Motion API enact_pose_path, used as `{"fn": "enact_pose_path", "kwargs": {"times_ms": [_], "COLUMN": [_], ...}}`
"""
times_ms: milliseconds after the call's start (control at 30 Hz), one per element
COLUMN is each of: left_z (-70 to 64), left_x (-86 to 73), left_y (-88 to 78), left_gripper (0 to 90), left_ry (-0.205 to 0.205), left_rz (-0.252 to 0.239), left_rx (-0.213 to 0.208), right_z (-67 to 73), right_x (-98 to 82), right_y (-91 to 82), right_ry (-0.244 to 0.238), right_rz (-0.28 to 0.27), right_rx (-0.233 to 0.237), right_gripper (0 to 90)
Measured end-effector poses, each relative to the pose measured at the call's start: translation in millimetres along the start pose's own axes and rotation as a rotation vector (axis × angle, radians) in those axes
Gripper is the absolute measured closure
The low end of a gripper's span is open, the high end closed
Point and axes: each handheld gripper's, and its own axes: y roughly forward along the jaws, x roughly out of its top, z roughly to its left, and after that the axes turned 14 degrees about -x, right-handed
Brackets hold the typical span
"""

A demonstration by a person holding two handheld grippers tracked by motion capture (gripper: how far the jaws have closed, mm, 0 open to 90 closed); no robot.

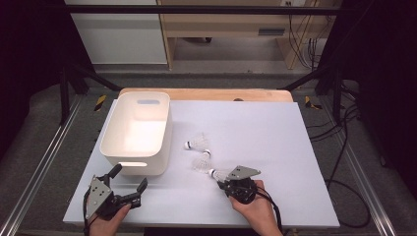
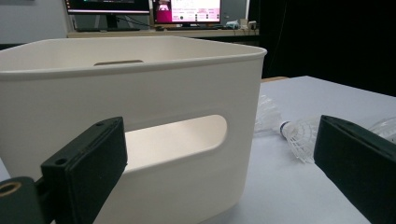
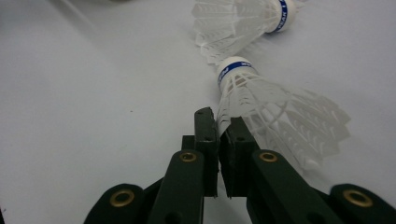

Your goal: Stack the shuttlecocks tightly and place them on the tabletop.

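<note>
Three white shuttlecocks with blue-banded cork heads lay on the white surface (image 1: 275, 147), all to the right of one white plastic bin (image 1: 136, 132) with cut-out handles. The farthest shuttlecock (image 1: 196, 143) lay alone near the bin's right wall. The middle shuttlecock (image 1: 202, 161) lay just in front of it, and the nearest shuttlecock (image 1: 219, 174) lay just beside the middle one. The right hand-held gripper (image 1: 222, 180) had its jaws pressed together, pinching the feather skirt edge of the nearest shuttlecock (image 3: 280, 112), which rested on the surface. The left hand-held gripper (image 1: 129, 182) sat at the bin's near wall with its jaws spread wide, gripping nothing; the bin's handle slot (image 2: 177, 140) appeared between them. Two hands held the two grippers.
</note>
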Motion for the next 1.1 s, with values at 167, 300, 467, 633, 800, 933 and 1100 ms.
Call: {"fn": "enact_pose_path", "kwargs": {"times_ms": [167,300,467,633,800,933,1100], "left_z": [0.1,0.0,-0.3,0.6,1.0,1.0,2.2], "left_x": [-0.2,-0.3,-0.4,-0.7,-0.6,-0.8,-1.1], "left_y": [0.3,0.4,0.6,0.2,-0.1,0.4,0.0], "left_gripper": [2.9,2.9,2.9,2.9,2.9,2.9,2.9], "left_ry": [0.001,0.001,0.001,-0.002,-0.005,-0.009,-0.018], "left_rz": [0.005,0.005,0.008,0.003,0.001,-0.001,-0.005], "left_rx": [-0.001,-0.001,0.000,0.003,0.002,0.001,0.005], "right_z": [-6.9,-15.9,-33.9,-49.6,-62.5,-68.4,-72.3], "right_x": [-0.8,-0.4,6.0,20.3,36.9,46.5,56.2], "right_y": [-5.6,-12.5,-15.1,-8.7,6.2,19.6,35.4], "right_ry": [-0.003,0.001,0.020,0.020,0.003,-0.003,-0.012], "right_rz": [-0.001,-0.008,-0.030,-0.050,-0.056,-0.056,-0.053], "right_rx": [-0.019,-0.029,-0.025,-0.012,-0.014,-0.009,0.000], "right_gripper": [89.9,90.0,90.0,90.0,90.0,90.0,90.0]}}
